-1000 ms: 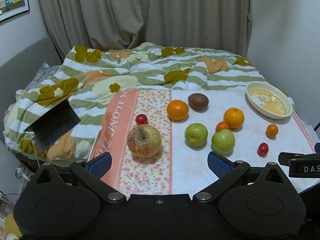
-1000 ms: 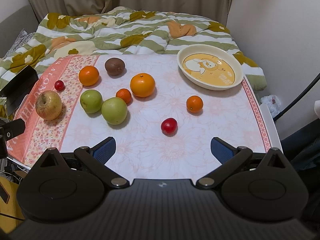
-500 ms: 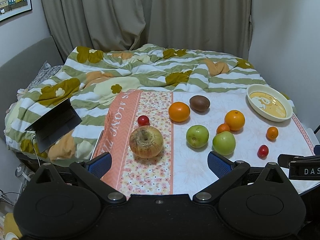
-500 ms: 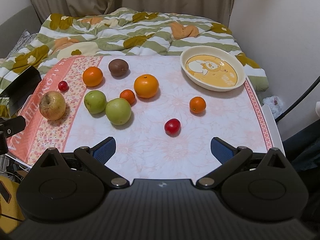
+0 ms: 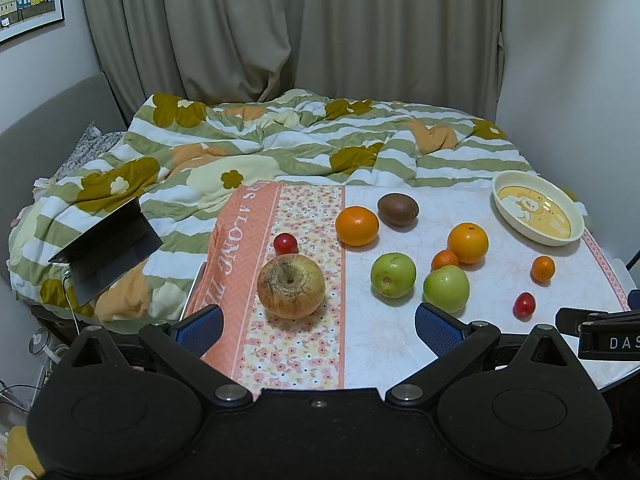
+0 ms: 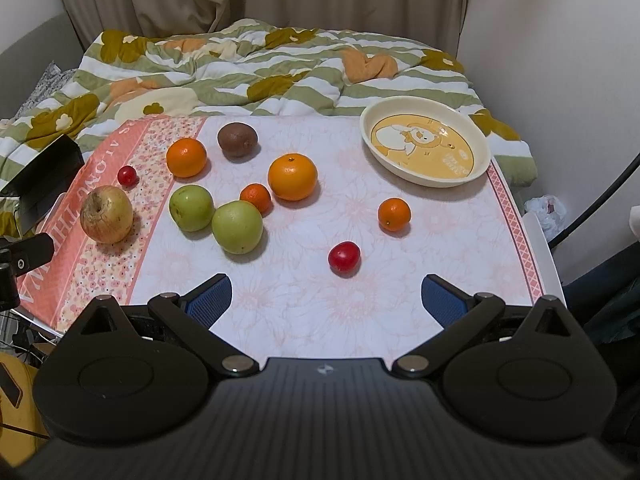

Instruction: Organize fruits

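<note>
Blue-padded right gripper (image 6: 324, 300) and left gripper (image 5: 318, 326) are both hovering spread wide, holding nothing. Fruit is lying loose mid-bench, the bowl (image 6: 478, 138) empty at the far right corner. Best start: the red cherry tomato (image 6: 344, 256) near the front edge, pinching gently.

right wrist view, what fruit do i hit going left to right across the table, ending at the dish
yellowish apple → small red fruit → orange → kiwi → big orange → red fruit near the gripper → small orange → dish
</note>
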